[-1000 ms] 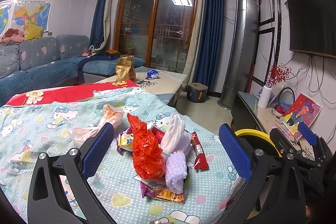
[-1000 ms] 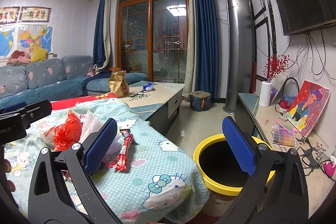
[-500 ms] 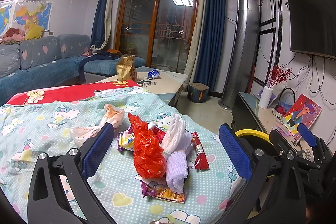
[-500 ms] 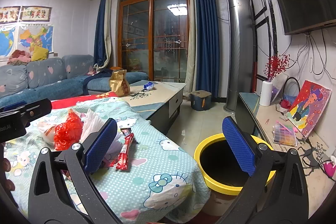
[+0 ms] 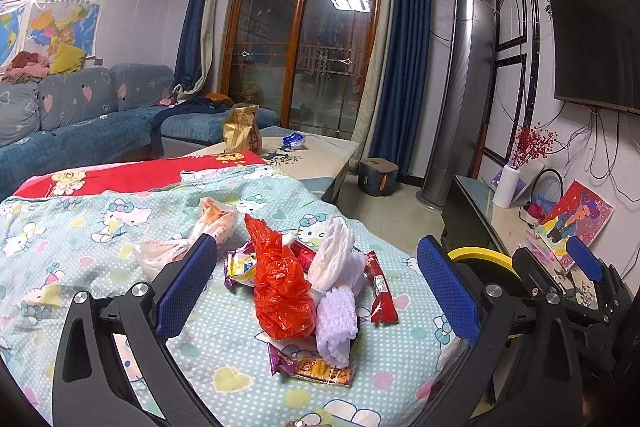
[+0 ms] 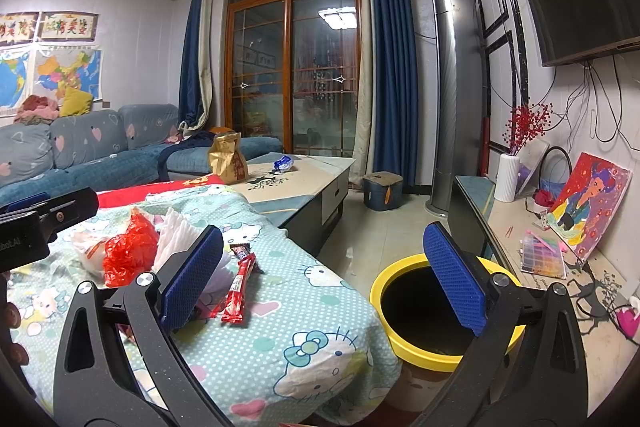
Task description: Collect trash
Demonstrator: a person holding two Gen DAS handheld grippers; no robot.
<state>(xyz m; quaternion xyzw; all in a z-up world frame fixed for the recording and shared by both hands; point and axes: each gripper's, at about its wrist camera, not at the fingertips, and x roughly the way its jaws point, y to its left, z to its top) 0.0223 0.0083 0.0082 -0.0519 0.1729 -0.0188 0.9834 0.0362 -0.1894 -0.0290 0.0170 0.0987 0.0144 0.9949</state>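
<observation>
A heap of trash lies on the Hello Kitty cloth (image 5: 100, 227): a crumpled red plastic bag (image 5: 280, 287), white foam netting (image 5: 336, 291), a red snack stick wrapper (image 5: 380, 287), a purple wrapper (image 5: 312, 367) and a pale plastic bag (image 5: 188, 239). My left gripper (image 5: 316, 287) is open just short of the heap, with nothing between its fingers. My right gripper (image 6: 324, 275) is open and empty, between the cloth's corner and the yellow trash bin (image 6: 400, 343). The red bag (image 6: 128, 251) and the snack stick wrapper (image 6: 240, 283) also show in the right wrist view.
A coffee table (image 6: 312, 171) behind the cloth carries a gold paper bag (image 6: 228, 159) and a blue wrapper (image 6: 284, 163). A blue sofa (image 5: 80, 131) runs along the left. A TV stand (image 6: 540, 247) with a vase and a painting lines the right wall. The floor between holds a small stool (image 6: 382, 189).
Both grippers have drifted only slightly; the views are nearly the same. Nothing was picked up or let go.
</observation>
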